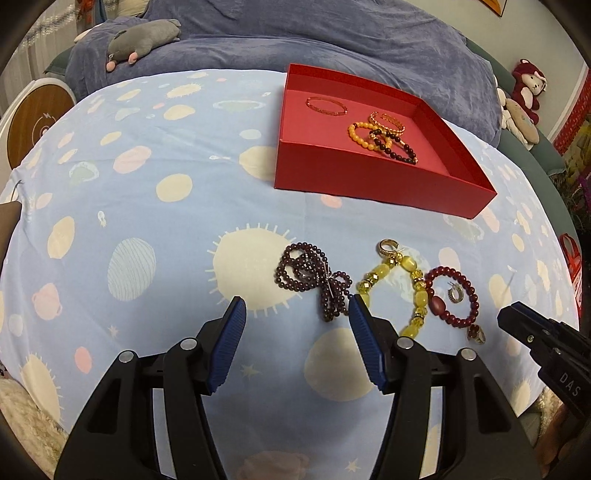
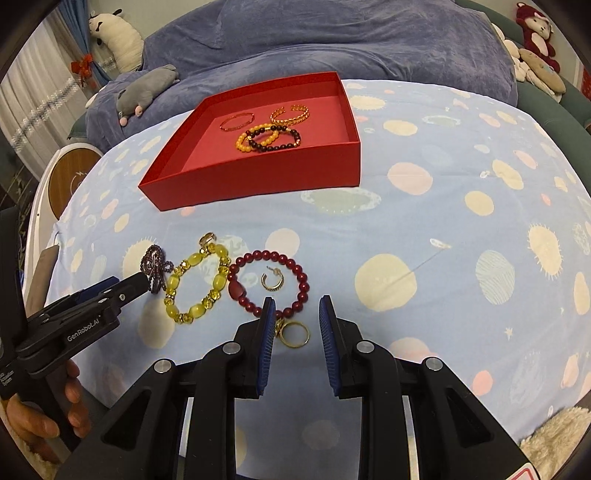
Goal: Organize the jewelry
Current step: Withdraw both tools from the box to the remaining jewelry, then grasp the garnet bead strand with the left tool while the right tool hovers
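A red box (image 1: 369,177) (image 2: 258,181) holds several bracelets (image 1: 384,136) (image 2: 269,134). On the blue sheet lie a dark purple bead strand (image 1: 314,277) (image 2: 155,266), a yellow bead bracelet (image 1: 417,291) (image 2: 173,291), a red bead bracelet (image 1: 469,291) (image 2: 295,266) with a hoop earring (image 1: 454,294) (image 2: 272,280) inside it, and a gold ring (image 1: 477,334) (image 2: 293,334). My left gripper (image 1: 295,306) is open, just short of the purple strand. My right gripper (image 2: 297,306) is open, its fingers on either side of the gold ring.
A second gold hoop (image 1: 388,247) (image 2: 207,239) lies at the yellow bracelet's far end. A blue blanket (image 1: 295,40) with a grey plush toy (image 1: 144,37) lies behind the box. Plush toys (image 2: 535,33) sit at the far right. A person's hand (image 2: 40,424) holds the left gripper.
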### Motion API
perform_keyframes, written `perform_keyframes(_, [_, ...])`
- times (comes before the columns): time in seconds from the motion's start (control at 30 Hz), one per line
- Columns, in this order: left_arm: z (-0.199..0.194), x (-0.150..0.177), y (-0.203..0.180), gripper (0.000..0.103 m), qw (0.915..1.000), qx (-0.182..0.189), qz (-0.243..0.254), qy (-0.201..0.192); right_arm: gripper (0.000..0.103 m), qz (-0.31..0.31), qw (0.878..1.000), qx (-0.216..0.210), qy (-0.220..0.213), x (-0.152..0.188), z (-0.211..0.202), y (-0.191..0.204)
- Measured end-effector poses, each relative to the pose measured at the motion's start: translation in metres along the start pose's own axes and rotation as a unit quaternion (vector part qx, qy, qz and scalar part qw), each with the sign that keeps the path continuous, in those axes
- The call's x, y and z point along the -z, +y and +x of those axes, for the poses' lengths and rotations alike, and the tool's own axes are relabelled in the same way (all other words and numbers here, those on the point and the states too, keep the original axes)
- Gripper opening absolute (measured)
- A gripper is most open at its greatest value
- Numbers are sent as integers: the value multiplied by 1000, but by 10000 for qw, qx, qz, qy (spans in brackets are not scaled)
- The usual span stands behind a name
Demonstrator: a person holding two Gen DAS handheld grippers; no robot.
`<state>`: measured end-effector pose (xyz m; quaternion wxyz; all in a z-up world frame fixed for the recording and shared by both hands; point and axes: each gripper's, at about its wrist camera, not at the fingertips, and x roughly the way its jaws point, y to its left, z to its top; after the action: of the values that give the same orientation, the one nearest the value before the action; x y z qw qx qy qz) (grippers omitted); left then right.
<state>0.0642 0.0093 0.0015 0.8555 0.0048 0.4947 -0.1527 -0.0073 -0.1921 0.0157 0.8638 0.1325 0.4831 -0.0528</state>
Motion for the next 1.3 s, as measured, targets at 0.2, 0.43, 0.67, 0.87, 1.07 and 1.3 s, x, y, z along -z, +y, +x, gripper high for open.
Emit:
perform_keyframes(0.2, [8, 8, -6, 50, 9998, -47, 189, 34, 24, 21, 10000, -38, -9, 1, 0, 0])
perform_keyframes(0.43, [10, 4, -8, 30, 9998, 8, 210, -28, 24, 25, 10000, -51, 47, 3, 3, 2])
perform_keyframes(0.67, [10, 4, -10, 6, 9995, 223, 241, -19, 24, 2, 9999, -76, 65, 3, 4, 3])
perform_keyframes(0.87, [2, 0, -7, 3, 9993, 337, 136, -114, 24, 0, 9999, -78, 80, 4, 4, 3])
perform_keyframes(1.07, [-9, -6, -4, 3, 9988, 408, 47, -262, 24, 14, 9999, -46, 99, 4, 7, 2])
perform_keyframes(1.3, [-23, -16, 0, 3, 9977, 545, -90, -392, 24, 61, 9999, 10, 123, -1, 16, -2])
